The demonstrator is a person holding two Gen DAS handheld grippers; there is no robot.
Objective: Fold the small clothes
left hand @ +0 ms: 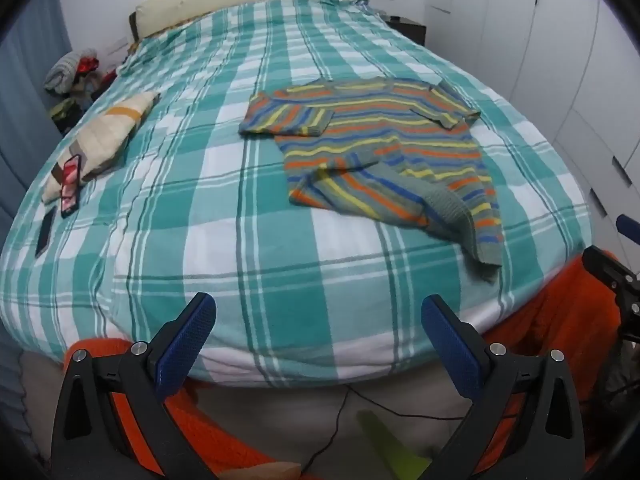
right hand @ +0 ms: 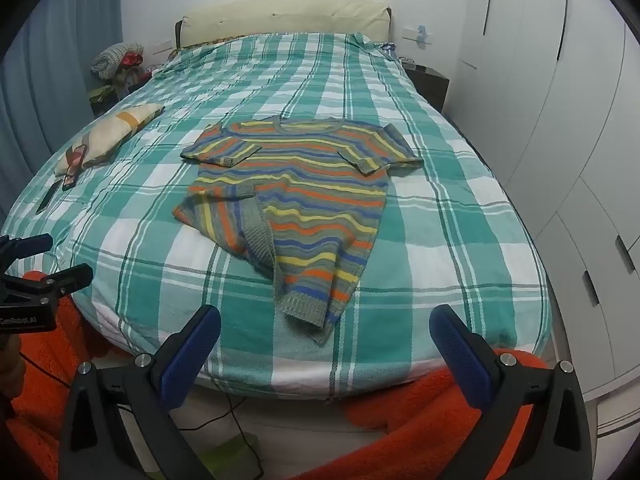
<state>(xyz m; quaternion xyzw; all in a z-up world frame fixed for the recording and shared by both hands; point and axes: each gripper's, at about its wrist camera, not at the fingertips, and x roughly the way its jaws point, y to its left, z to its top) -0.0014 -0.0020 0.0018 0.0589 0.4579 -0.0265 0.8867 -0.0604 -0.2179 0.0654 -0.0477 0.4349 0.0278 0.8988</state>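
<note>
A small striped knit sweater [left hand: 380, 148] lies on the teal plaid bed [left hand: 200, 200]. Both sleeves are folded in over its chest and its lower left corner is turned up across the body. It also shows in the right wrist view [right hand: 296, 196], centred on the bed [right hand: 440, 240]. My left gripper [left hand: 318, 320] is open and empty, held at the bed's near edge, well short of the sweater. My right gripper [right hand: 326, 330] is open and empty, just in front of the sweater's grey hem [right hand: 302, 308]. Part of the left gripper [right hand: 40, 280] shows at the left edge of the right wrist view.
A beige patchwork pillow [left hand: 108, 136] lies at the bed's left side with a phone [left hand: 71, 184] and a dark remote [left hand: 44, 234] beside it. An orange blanket [right hand: 420, 420] hangs below the bed's near edge. White wardrobes [right hand: 560, 120] stand on the right.
</note>
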